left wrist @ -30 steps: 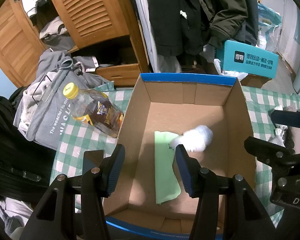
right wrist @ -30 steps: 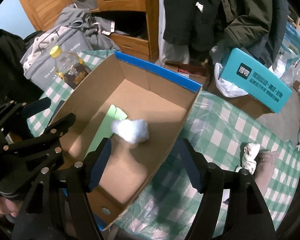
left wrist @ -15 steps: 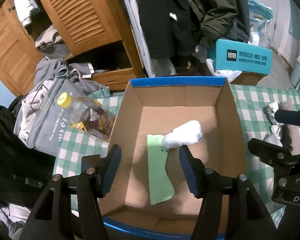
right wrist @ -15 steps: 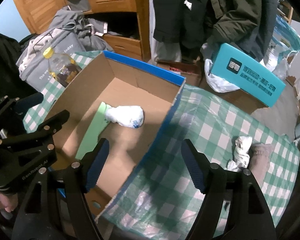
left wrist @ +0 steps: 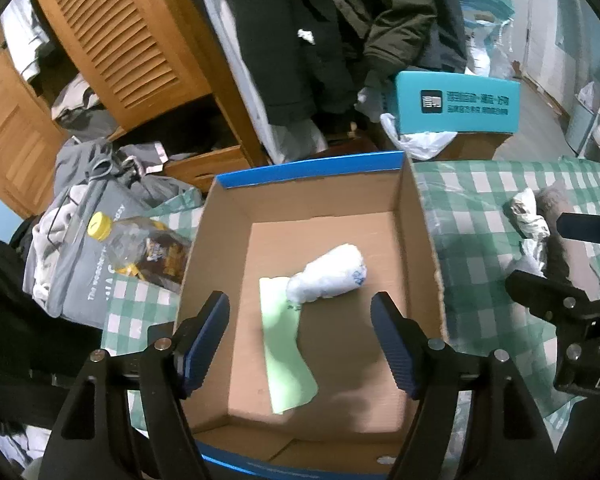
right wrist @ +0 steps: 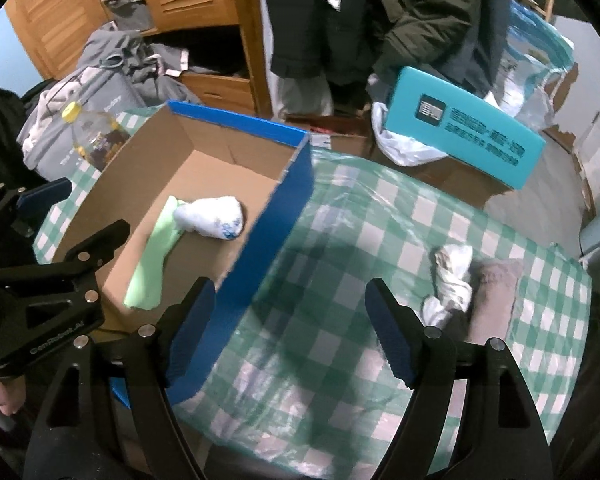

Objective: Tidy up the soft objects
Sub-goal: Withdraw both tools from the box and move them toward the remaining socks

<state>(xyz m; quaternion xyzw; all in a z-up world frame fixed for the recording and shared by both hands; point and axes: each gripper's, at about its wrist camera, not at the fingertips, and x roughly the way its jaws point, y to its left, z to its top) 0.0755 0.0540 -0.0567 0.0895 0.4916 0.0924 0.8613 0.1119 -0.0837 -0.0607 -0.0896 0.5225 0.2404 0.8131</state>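
The left gripper (left wrist: 300,340) is hovering over the open brown cardboard box with blue outer walls (left wrist: 420,248), its jaws standing wide apart and opening further, with nothing pressed between them. Framed between its blue-padded fingers (left wrist: 204,336), on the box floor at the centre of the left wrist view, a rolled white soft bundle with blue print (left wrist: 328,276) is lying with one end on a flat pale green cloth (left wrist: 286,356), which is stretching toward the lower middle of the frame.

The right gripper (right wrist: 290,328) is hanging over the box's blue right wall and the desk covered with a green and white checked plastic cloth (right wrist: 340,248); its jaws are also parted and widening, gripping nothing. In the right wrist view the white bundle (right wrist: 210,220) and green cloth (right wrist: 152,268) are showing at centre left inside the box (right wrist: 284,216). At the right of that frame, a crumpled white cloth (right wrist: 448,276) is lying on the desk, touching a brownish-grey soft item (right wrist: 494,300) just beside it.

Left of the box, a clear plastic bottle with a yellow cap (left wrist: 140,248) is lying on its side beside a heap of grey clothes (left wrist: 80,240). At upper right, a teal carton with a black label (left wrist: 456,106) is sitting beyond the desk, under hanging dark coats (left wrist: 340,32).
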